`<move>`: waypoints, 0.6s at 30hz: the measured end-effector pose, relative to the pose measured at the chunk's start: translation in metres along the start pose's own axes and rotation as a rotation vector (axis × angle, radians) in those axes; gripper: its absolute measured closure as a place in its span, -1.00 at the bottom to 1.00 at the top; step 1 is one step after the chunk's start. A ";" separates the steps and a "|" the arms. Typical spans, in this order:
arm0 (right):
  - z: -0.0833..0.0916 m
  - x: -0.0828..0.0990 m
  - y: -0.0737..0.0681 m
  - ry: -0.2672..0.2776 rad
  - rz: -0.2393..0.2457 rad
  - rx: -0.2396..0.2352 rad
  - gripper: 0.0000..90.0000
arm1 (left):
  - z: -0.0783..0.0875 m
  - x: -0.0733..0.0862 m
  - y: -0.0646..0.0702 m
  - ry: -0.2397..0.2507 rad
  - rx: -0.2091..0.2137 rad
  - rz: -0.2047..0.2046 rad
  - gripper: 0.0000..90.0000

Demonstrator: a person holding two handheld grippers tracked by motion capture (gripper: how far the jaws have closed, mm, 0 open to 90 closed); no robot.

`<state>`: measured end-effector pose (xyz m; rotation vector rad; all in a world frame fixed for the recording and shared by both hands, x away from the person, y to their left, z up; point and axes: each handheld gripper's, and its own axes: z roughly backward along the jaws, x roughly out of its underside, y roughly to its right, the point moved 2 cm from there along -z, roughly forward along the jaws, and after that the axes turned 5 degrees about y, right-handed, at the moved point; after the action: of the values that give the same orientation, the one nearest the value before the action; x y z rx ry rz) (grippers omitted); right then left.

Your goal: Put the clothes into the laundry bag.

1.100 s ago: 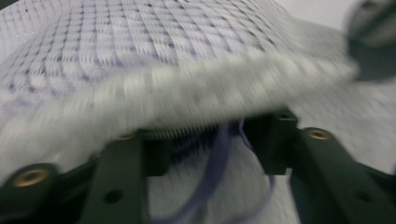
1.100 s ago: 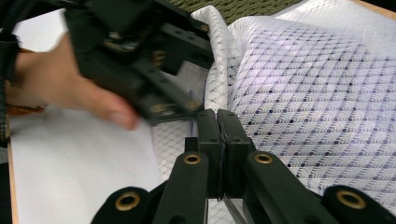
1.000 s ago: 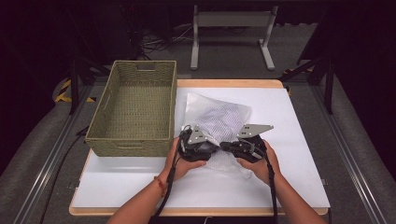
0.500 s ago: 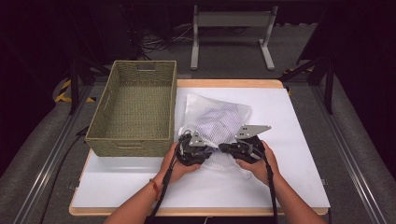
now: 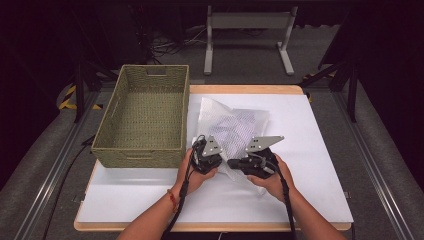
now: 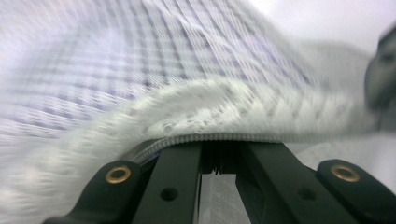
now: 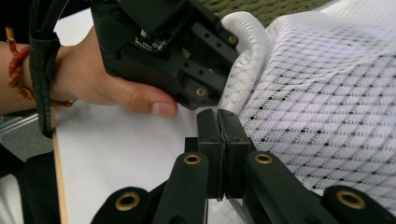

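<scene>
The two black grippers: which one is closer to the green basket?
The left gripper, the person's left hand holding it right beside the woven basket. The right gripper sits farther off, across the white mesh bag.

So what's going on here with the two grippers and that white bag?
A person at a white table works a white mesh bag with patterned cloth inside, using a handheld gripper in each hand. The left gripper has just been closing its jaws and now pinches the bag's zipped near edge; the right gripper is shut on the edge beside it. A woven basket sits empty at the left.
</scene>
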<state>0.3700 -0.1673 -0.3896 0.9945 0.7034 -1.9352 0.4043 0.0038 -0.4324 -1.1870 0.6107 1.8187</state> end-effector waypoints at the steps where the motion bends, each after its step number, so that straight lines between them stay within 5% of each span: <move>1: 0.000 -0.001 -0.001 0.004 0.000 -0.007 0.98 | 0.003 -0.002 0.000 0.013 0.001 0.001 0.97; 8: 0.012 -0.010 -0.006 0.038 0.005 -0.029 0.98 | 0.030 -0.013 0.012 -0.001 0.010 -0.079 0.97; 10: 0.016 -0.013 -0.008 0.047 0.001 -0.041 0.98 | 0.033 -0.011 0.014 -0.002 0.027 -0.072 0.97; 15: 0.022 -0.019 -0.013 0.055 0.019 -0.039 0.98 | 0.032 -0.013 0.022 0.038 0.047 -0.090 0.97; 18: 0.028 -0.016 -0.012 0.071 0.013 -0.029 0.98 | 0.016 -0.012 0.025 0.044 0.036 -0.099 0.96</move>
<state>0.3550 -0.1760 -0.3600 1.0519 0.7619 -1.8808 0.3776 -0.0009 -0.4161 -1.2143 0.5974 1.6963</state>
